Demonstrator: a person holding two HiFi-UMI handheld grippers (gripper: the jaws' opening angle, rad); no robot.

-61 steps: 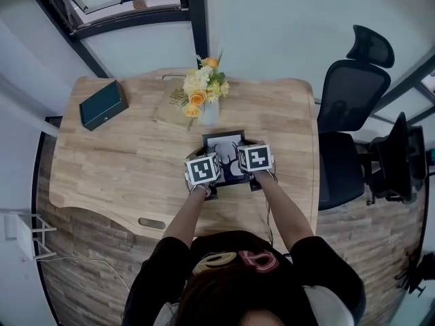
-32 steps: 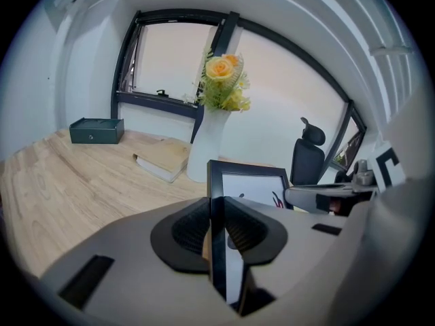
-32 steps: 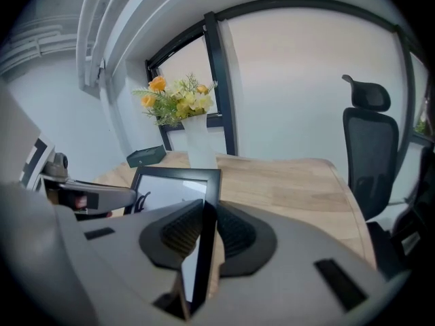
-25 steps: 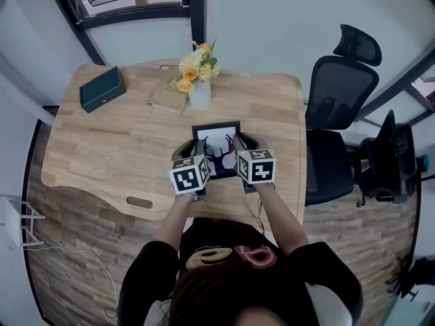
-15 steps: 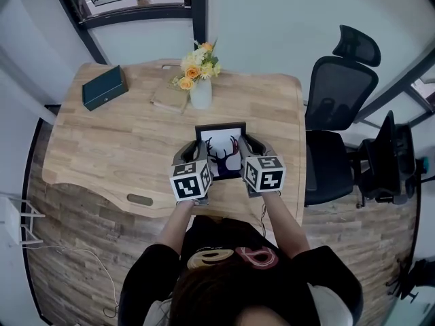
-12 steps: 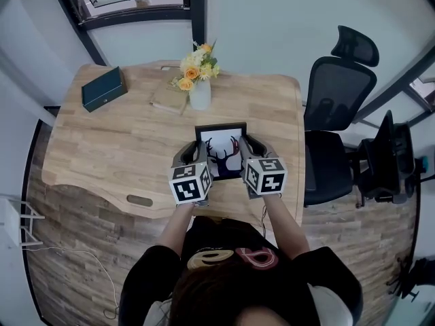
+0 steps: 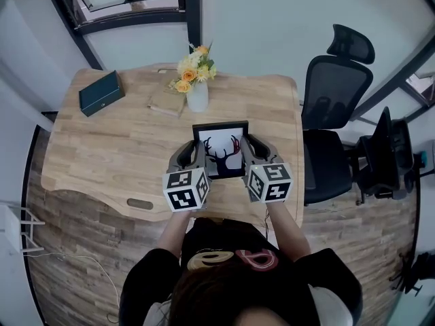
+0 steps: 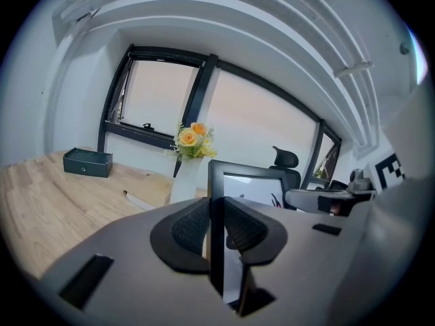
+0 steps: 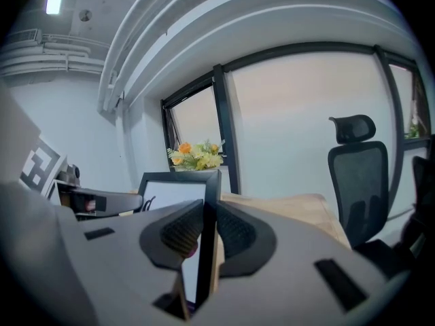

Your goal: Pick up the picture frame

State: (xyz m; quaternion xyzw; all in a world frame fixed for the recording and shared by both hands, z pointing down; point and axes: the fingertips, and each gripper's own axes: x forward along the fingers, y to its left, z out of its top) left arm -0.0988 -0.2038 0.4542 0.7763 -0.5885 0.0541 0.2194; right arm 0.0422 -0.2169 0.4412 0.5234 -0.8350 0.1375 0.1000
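Observation:
The picture frame (image 7: 220, 151), black-edged with a dark deer head on white, hangs lifted above the wooden table (image 7: 109, 141), held between both grippers. My left gripper (image 7: 187, 156) is shut on the frame's left edge (image 8: 216, 216), the black rim pinched between its ribbed pads. My right gripper (image 7: 253, 151) is shut on the frame's right edge (image 9: 206, 223) in the same way. In the left gripper view the picture frame stands upright with the right gripper (image 8: 319, 197) beyond it.
A white vase of yellow and orange flowers (image 7: 194, 80) stands just behind the frame, beside a flat book (image 7: 167, 102). A dark green box (image 7: 100, 92) lies at the table's back left. A black office chair (image 7: 336, 107) stands to the right.
Both grippers have risen together with the picture frame held between them, lifting it off the table and toward the camera. The grips have not changed.

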